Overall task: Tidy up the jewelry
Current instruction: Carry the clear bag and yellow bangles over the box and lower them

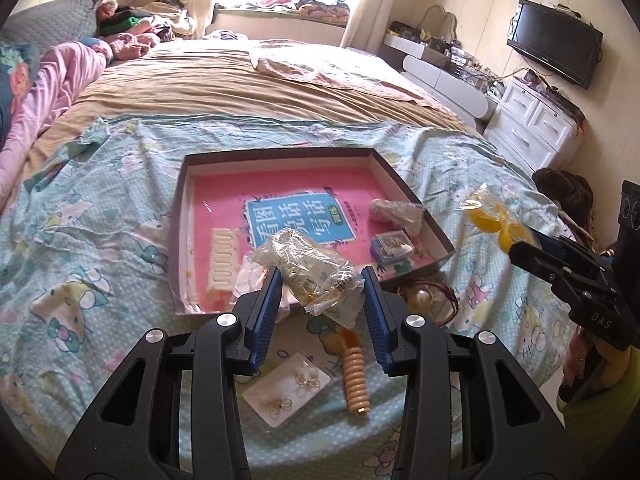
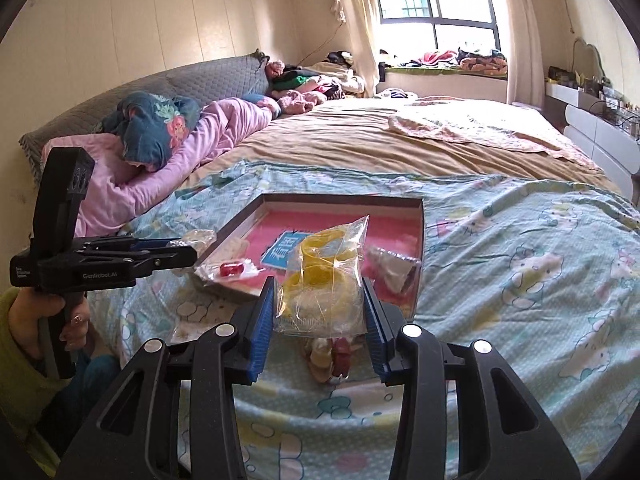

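While each tool point(image 1: 320, 280) point(image 2: 320, 300) clamps a plastic bag point(image 1: 308, 264) point(image 2: 324, 276), loose jewelry point(image 1: 354, 376) lies before the box point(image 1: 416, 200).

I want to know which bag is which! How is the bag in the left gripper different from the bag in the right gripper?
The left gripper holds a crumpled clear bag of small pale pieces. The right gripper holds a flatter bag of yellow rings. Both are clear plastic, pinched between blue pads above the bed.

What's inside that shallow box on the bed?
In the shallow box, a pink book lines the bottom; on it lie a white comb-like piece, a wrapped bundle and a small blue case. The held bag hides the near edge.
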{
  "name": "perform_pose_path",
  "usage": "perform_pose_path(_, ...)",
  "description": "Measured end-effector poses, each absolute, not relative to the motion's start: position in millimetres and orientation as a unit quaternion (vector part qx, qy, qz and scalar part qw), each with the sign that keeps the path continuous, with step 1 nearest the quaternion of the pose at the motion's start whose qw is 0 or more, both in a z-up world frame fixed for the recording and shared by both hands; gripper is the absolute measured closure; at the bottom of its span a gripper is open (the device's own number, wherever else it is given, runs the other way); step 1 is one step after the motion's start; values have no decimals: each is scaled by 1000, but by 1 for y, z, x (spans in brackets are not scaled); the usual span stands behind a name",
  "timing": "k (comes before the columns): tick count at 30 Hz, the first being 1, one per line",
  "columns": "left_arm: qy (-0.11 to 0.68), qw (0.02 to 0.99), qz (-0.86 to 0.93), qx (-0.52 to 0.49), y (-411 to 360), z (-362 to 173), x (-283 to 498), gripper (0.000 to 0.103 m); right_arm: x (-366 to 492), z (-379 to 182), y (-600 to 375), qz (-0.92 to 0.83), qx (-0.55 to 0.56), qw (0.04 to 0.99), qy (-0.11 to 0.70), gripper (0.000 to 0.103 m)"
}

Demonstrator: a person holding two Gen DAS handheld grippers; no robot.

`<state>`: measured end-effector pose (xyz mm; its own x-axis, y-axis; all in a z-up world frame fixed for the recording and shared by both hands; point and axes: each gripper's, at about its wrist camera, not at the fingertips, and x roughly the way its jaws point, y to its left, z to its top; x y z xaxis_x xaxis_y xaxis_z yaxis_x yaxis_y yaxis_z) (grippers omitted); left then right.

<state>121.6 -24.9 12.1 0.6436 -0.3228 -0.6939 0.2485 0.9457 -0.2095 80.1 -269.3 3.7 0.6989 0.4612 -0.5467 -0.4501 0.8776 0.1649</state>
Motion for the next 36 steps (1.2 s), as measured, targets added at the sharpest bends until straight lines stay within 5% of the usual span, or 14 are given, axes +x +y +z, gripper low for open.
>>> perform_pose_path(36, 411, 897, -162, -30, -54, -25, 184, 71, 152, -23, -270, 208, 15, 921, 328, 64)
